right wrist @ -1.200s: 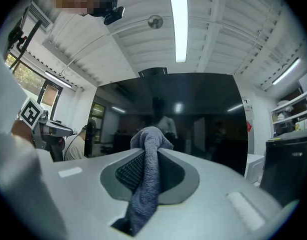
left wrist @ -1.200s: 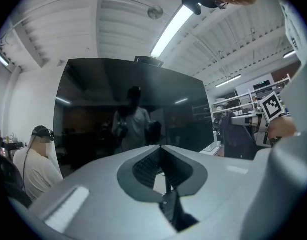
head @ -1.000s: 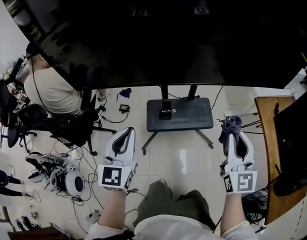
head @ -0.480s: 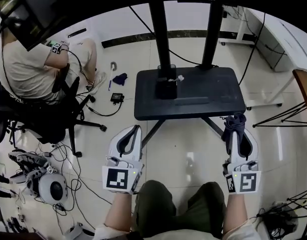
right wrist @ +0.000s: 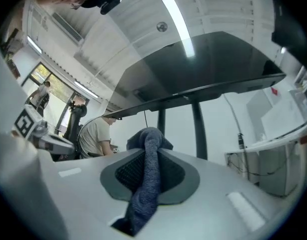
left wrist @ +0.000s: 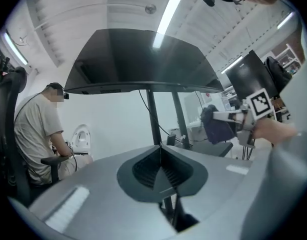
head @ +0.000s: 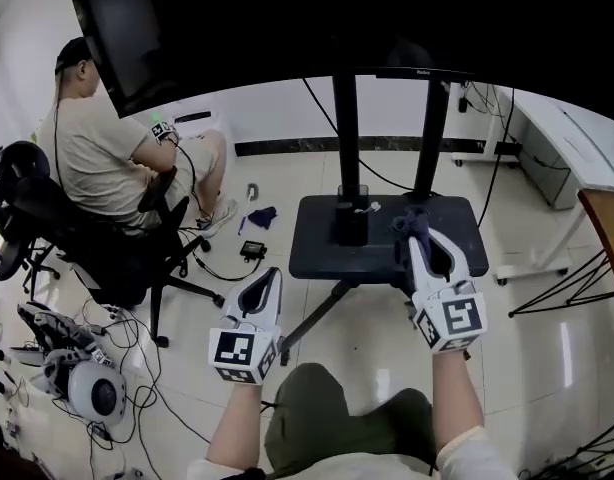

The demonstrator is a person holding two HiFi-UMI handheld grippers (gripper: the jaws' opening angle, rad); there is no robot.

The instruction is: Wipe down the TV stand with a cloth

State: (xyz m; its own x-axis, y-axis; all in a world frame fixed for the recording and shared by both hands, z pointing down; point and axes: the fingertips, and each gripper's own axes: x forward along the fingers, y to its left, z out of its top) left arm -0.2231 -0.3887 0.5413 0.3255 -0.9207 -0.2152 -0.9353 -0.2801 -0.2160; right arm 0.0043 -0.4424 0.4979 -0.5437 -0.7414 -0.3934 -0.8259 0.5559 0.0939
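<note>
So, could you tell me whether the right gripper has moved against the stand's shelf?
Yes, the right gripper, shut on the cloth, has come from off the front right corner of the shelf to over its top.

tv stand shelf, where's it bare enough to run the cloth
Bare: the shelf left of the black box, and its right end past the right claw holding the cloth. Crowded around the box and poles.

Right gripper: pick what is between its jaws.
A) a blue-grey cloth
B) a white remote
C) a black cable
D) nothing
A: in the right gripper view, the right gripper has its jaws closed on a blue-grey cloth that hangs down between them. The head view shows it held over the black TV stand.
</note>
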